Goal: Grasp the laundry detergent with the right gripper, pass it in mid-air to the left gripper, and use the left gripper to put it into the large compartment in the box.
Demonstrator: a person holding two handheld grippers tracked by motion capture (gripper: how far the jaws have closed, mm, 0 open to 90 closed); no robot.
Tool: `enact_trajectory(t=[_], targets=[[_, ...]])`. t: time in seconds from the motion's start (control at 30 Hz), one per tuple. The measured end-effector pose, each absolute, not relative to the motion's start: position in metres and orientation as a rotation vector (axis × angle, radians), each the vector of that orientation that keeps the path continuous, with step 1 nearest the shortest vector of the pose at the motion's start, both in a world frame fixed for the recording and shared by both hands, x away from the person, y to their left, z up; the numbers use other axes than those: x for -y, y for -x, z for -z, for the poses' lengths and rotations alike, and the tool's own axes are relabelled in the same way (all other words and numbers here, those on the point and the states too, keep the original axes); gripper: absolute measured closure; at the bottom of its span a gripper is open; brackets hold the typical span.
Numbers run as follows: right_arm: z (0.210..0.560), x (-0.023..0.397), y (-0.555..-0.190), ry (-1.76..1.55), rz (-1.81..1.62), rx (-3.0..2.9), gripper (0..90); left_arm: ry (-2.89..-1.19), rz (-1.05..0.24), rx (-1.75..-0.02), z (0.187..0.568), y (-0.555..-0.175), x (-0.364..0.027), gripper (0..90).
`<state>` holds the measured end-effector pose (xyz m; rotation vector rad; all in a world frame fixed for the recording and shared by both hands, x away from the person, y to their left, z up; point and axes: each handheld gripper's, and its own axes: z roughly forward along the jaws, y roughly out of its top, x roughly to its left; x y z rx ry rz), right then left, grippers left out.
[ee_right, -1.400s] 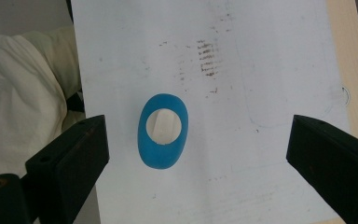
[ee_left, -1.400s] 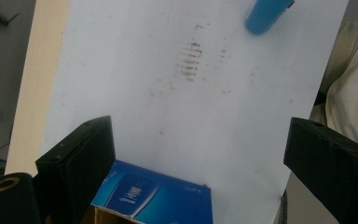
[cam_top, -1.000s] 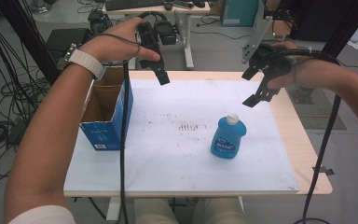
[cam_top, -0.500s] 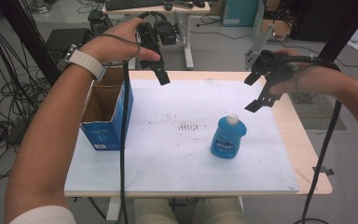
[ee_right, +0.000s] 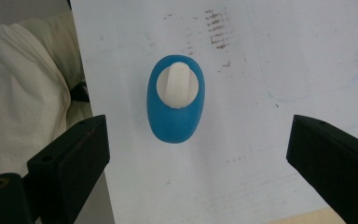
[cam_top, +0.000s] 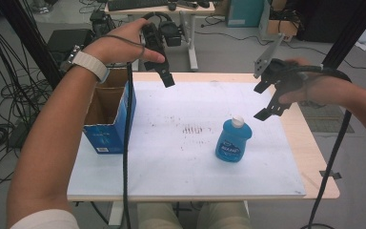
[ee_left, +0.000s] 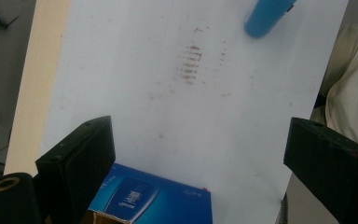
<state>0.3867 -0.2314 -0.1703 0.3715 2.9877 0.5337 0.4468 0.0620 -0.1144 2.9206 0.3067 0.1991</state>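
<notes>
A blue bottle (cam_top: 233, 140) with a white cap stands upright on the white sheet (cam_top: 181, 162), right of the middle. My right gripper (cam_top: 263, 101) hovers open, above and just right of the bottle, held by a hand. In the right gripper view the bottle (ee_right: 175, 105) lies below and between the wide-apart jaws, nearer the left one. My left gripper (cam_top: 167, 78) hangs open over the sheet's far left, next to an open blue cardboard box (cam_top: 109, 114). The left gripper view looks down past the box's edge (ee_left: 154, 196) to the bottle's base (ee_left: 265, 16).
The table's wooden edge (cam_top: 314, 157) shows right of the sheet. Brown smudges (cam_top: 193, 129) mark the sheet's middle. Behind the table stands a desk (cam_top: 190, 28) with gear; cables (cam_top: 0, 129) lie on the floor at the left. The person's lap (cam_top: 190, 217) is at the near edge.
My right gripper has come slightly left and nearer, closer to the bottle. The left gripper, the box and the bottle have stayed put.
</notes>
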Motion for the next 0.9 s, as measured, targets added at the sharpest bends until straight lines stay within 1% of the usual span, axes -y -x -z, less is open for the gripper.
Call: enact_trajectory(t=[0.23, 0.33, 0.67, 0.77, 0.8, 0.9], targets=[[0.177, 0.237, -0.386, -0.377, -0.528, -2.985, 6.1, -2.911, -0.199, -0.305, 0.115, -0.447, -0.063, 9.1], [0.18, 0.239, -0.384, -0.445, -0.534, -2.996, 6.2, -2.934, -0.194, -0.303, 0.113, -0.447, -0.062, 9.1], [0.187, 0.246, -0.381, -0.501, -0.537, -2.999, 6.4, -2.907, -0.197, -0.303, 0.115, -0.447, -0.062, 9.2], [0.19, 0.25, -0.382, -0.479, -0.534, -3.0, 6.4, -2.903, -0.198, -0.303, 0.116, -0.447, -0.062, 9.2], [0.192, 0.252, -0.382, -0.482, -0.533, -3.0, 6.4, -2.928, -0.194, -0.299, 0.114, -0.448, -0.061, 9.2], [0.195, 0.253, -0.381, -0.481, -0.534, -3.004, 6.5, -2.91, -0.196, -0.3, 0.115, -0.448, -0.061, 9.2]])
